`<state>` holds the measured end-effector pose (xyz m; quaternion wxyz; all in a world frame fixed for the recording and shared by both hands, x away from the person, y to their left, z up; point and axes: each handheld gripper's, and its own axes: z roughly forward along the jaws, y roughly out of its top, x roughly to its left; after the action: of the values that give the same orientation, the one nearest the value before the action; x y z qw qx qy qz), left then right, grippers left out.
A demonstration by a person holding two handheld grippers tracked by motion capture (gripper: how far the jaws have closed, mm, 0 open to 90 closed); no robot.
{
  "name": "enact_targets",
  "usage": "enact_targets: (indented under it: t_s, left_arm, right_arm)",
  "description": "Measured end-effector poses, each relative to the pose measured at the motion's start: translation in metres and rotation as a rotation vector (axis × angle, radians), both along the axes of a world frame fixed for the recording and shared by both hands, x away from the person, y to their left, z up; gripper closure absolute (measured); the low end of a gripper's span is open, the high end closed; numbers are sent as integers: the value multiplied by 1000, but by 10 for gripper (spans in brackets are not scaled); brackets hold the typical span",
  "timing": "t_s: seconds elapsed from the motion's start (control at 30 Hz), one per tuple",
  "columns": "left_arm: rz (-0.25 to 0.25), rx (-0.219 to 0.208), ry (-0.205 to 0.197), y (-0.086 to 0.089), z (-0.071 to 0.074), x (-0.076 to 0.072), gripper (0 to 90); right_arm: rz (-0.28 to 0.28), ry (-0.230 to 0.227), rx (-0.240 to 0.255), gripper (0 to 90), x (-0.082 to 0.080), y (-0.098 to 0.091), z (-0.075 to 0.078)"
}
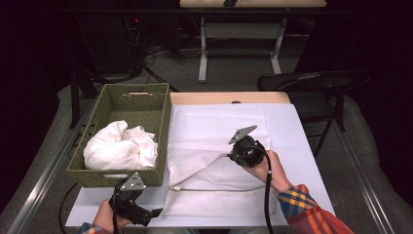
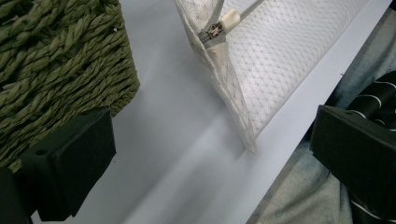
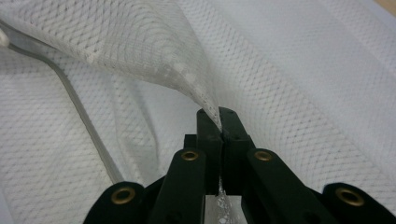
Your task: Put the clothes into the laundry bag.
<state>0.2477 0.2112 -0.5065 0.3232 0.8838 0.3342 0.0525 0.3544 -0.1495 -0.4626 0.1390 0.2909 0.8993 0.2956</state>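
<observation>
1. The right gripper (image 3: 219,122) is pinching the upper layer of the mesh bag (image 1: 214,161); its jaws are pressed together with the netting caught between the fingertips (image 3: 208,126).
2. In the right gripper view, the pinched layer is standing up in a peaked fold above the layer lying flat beneath, so the bag's mouth is gaping.
3. In the high view, the right gripper (image 1: 239,152) is sitting over the middle of the bag, with the open zipper (image 1: 195,171) running from it in two lines towards the bag's left edge.
4. The bag is lying spread on the white table (image 1: 302,146), just right of the basket (image 1: 141,97).
5. The left gripper (image 1: 155,213) is waiting at the near edge of the table, in front of the basket; its jaws are standing wide apart and are holding nothing.
6. In the left gripper view, the bag's near corner (image 2: 243,126) and the zipper pull (image 2: 219,28) are lying between the jaws, apart from both fingers (image 2: 70,158).
7. The basket is holding a bundle of white cloth (image 1: 121,146).
</observation>
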Motion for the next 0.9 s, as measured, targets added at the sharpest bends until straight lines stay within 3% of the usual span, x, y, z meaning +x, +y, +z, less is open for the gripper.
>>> enact_targets:
  t_s: [0.47,0.7,0.9]
  left_arm:
    - [-10,-3,-1,-1,0,0,1]
    - [-37,-17,-22,-1,5,-2,1]
    - [-102,-42,-29,0,18,-9,2]
  right_arm:
    - [5,-98,64,889,-10,1,23]
    - [11,-94,68,889,-9,0,22]
    - [13,-84,60,889,-7,-1,17]
